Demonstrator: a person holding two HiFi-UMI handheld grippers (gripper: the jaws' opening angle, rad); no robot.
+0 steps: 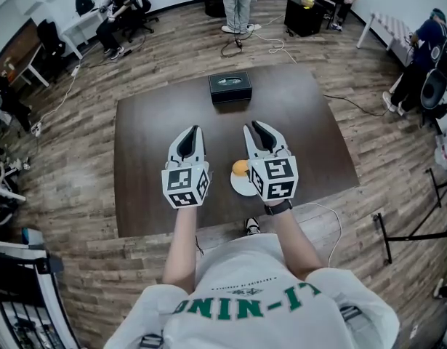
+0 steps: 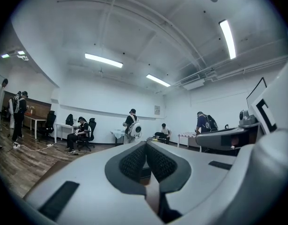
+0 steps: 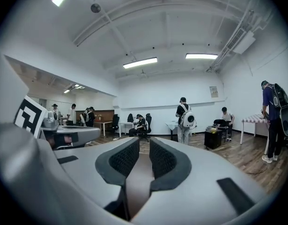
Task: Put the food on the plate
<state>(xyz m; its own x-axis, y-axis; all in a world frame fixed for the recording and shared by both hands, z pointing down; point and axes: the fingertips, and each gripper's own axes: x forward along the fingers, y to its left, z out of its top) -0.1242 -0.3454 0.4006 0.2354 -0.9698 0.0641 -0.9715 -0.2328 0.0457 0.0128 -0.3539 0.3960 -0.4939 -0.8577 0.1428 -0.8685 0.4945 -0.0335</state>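
Shirt print (image 1: 245, 307): green block letters, upside down to the head view. They look like "LI-NING". The small line above them is too fine to read.
Left tongs (image 1: 196, 128): pads pressed nearly together and nothing between them, as the left gripper view (image 2: 144, 146) shows. They are held above the counter (image 1: 150, 137), left of the plate.
Right tongs (image 1: 254, 124): a narrow slot stands between the pads, with nothing in it (right gripper view (image 3: 139, 144)). They are held over the plate's right side and do not touch the food.
Marker cubes: black-and-white square patterns only, no words.
Plate (image 1: 241, 187): small and white, near the counter's front edge and partly hidden behind the right tongs' cube.
Food (image 1: 240, 167): one small, round orange piece already on the plate, toward its far left rim.
Handling, as a guess: probably light and fairly firm, with a smooth skin. Being round, it would roll or squirt out of a skewed pinch.
Where to grip: across its widest middle, pads level, with gentle pressure.
Black box (image 1: 230, 87): on the counter's far side, well apart from the plate. It has a pale patch on top, but I cannot make out any writing there.
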